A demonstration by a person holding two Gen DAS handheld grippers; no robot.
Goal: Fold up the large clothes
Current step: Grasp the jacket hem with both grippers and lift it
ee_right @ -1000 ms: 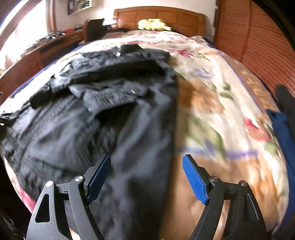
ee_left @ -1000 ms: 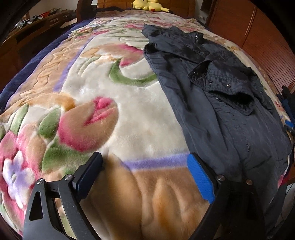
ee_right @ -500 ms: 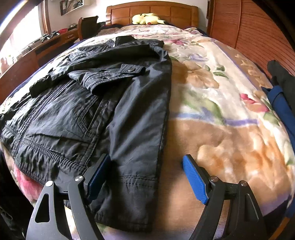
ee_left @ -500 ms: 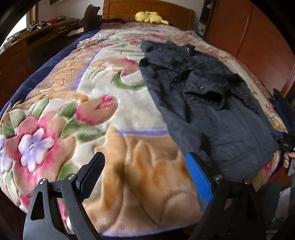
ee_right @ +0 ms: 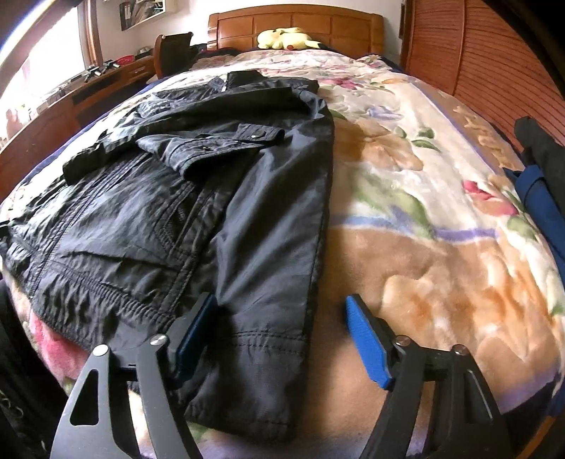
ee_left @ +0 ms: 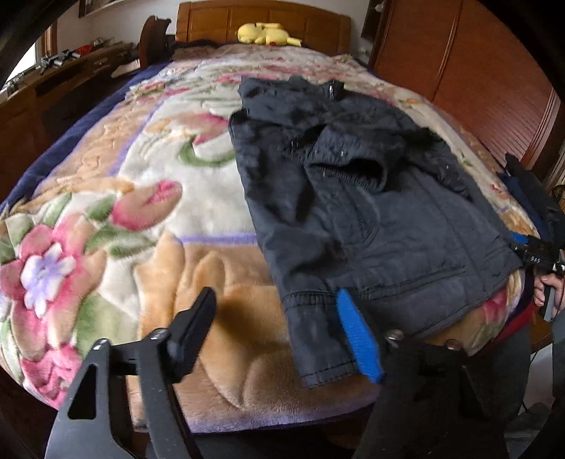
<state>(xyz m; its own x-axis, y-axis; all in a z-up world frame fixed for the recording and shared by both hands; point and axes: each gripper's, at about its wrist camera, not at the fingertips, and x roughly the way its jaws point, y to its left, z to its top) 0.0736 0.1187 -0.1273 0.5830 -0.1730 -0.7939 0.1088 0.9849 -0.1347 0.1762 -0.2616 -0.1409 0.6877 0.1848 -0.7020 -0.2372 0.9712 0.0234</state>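
A long wooden desk (ee_right: 70,102) with small cluttered items runs along the left wall. Beside it, a bed is covered by a plush cream blanket with pink flowers (ee_left: 116,226). The left hand-held gripper (ee_left: 279,328) hovers over the blanket's foot edge with its jaws spread wide, holding nothing. A dark navy zip-up jacket (ee_left: 370,212) lies flat on the blanket, collar toward the wooden headboard (ee_right: 300,26), where a yellow plush toy (ee_right: 286,38) rests. The right hand-held gripper (ee_right: 279,335) is open too, its blue-padded fingers (ee_right: 367,342) straddling the jacket's near sleeve cuff. Folded dark blue cloth (ee_right: 536,197) sits at the bed's right edge.
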